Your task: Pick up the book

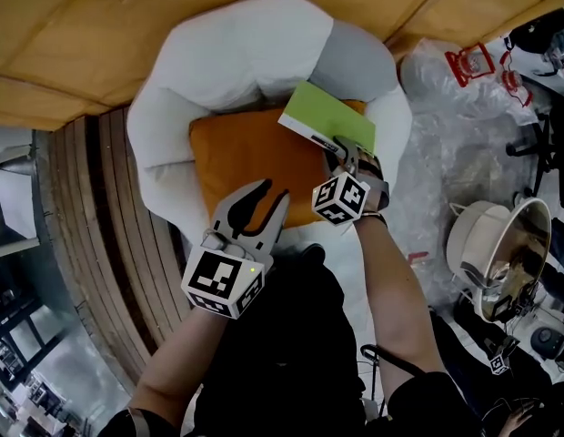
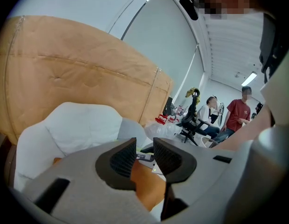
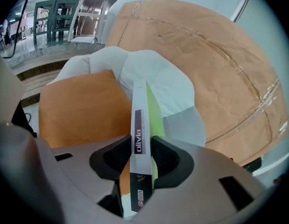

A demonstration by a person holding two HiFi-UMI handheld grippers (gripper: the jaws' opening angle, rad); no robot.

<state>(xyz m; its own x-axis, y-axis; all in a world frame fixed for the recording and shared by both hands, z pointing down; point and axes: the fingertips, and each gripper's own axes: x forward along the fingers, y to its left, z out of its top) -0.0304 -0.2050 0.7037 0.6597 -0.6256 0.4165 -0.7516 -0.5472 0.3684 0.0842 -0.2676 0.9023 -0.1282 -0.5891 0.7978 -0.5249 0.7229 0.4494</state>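
Brown board wall (image 1: 127,25): fills the far side of the head view, behind the chair.
Chair (image 1: 236,53): white and puffy, with a grey patch at its far right; it stands against the board wall.
Plastic sheet (image 1: 455,144): clear and crumpled, on the floor to the right of the chair.
Cushion (image 1: 255,162): orange, lying flat on the chair's seat.
Book (image 1: 327,116): thin, with a green cover and a white spine with dark print. It is in the right gripper's grip, tilted over the far right corner of the cushion and the chair's grey patch. In the right gripper view the book (image 3: 140,120) stands on edge, spine toward the camera. Whether its far end touches the chair cannot be told.
Right gripper (image 1: 347,148): jaws closed partway onto the book, one pad pressed on each cover near the spine (image 3: 142,148).
Left gripper (image 1: 271,194): over the near edge of the cushion, well apart from the book. Its jaws stand a little apart (image 2: 144,148) with nothing between them.
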